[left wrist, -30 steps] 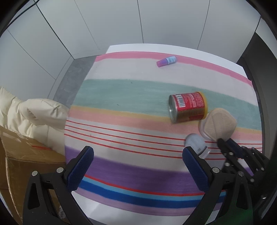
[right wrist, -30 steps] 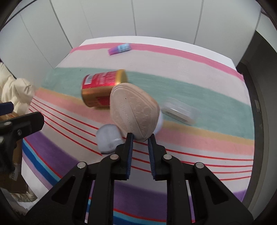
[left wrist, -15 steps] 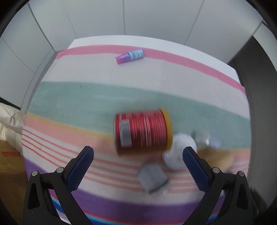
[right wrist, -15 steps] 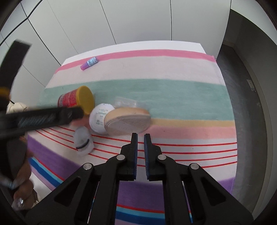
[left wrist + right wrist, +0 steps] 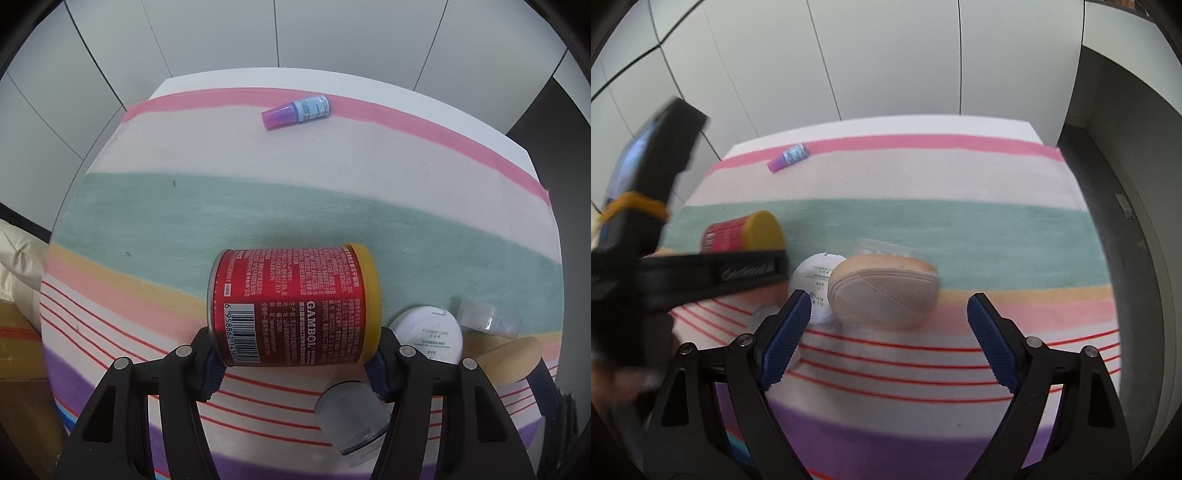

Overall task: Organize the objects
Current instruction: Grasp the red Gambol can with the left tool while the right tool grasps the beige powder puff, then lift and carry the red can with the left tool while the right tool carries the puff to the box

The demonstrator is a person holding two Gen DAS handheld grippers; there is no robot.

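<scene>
Your left gripper (image 5: 295, 363) has just been closing its jaws end to end on the red can (image 5: 293, 304) – lying sideways on the tabletop (image 5: 332, 206). Your right gripper (image 5: 888, 332), jaws just opened and empty, faces the beige case (image 5: 882, 293) – nearer that hand.

red can (image 5: 291, 306) with yellow lid and white barcode patch, purple-capped pale blue tube (image 5: 297, 110), white round case (image 5: 430, 334), beige pouch (image 5: 882, 295), black grippers with blue pads (image 5: 785, 338), cloth (image 5: 258, 206) striped pink, cream, green, red, purple.
</scene>
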